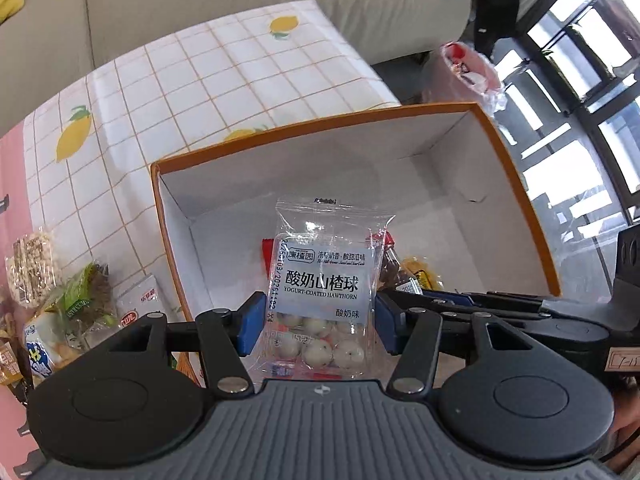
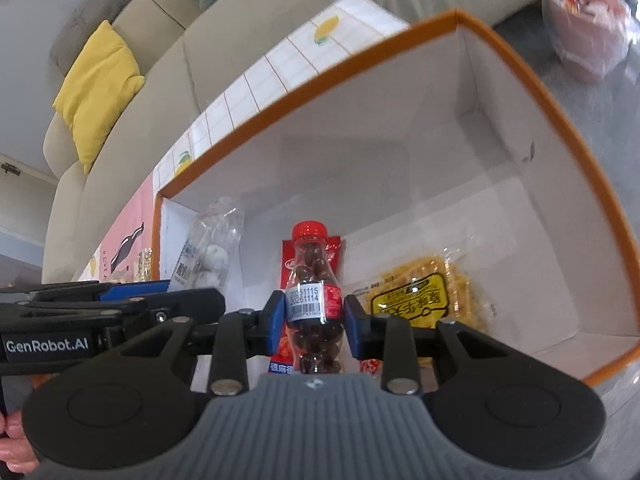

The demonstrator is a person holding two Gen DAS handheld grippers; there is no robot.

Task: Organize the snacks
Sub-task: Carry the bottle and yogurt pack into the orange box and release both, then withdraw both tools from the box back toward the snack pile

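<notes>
Left tool (image 1: 318, 316) gripping hawthorn packet (image 1: 326, 292), right tool (image 2: 314, 314) gripping bottle (image 2: 314, 300)

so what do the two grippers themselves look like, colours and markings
Both match: the left gripper and right gripper have blue pads on black linkage arms with silver rivets, two round black discs and a ribbed grey centre plate. White GenRobot.AI lettering runs along the left gripper's black side.

Glossy clear plastic wraps the hawthorn packet (image 1: 322, 292) and forms the small bottle (image 2: 316, 300); the box (image 2: 400, 128) looks matt white cardboard inside.
</notes>
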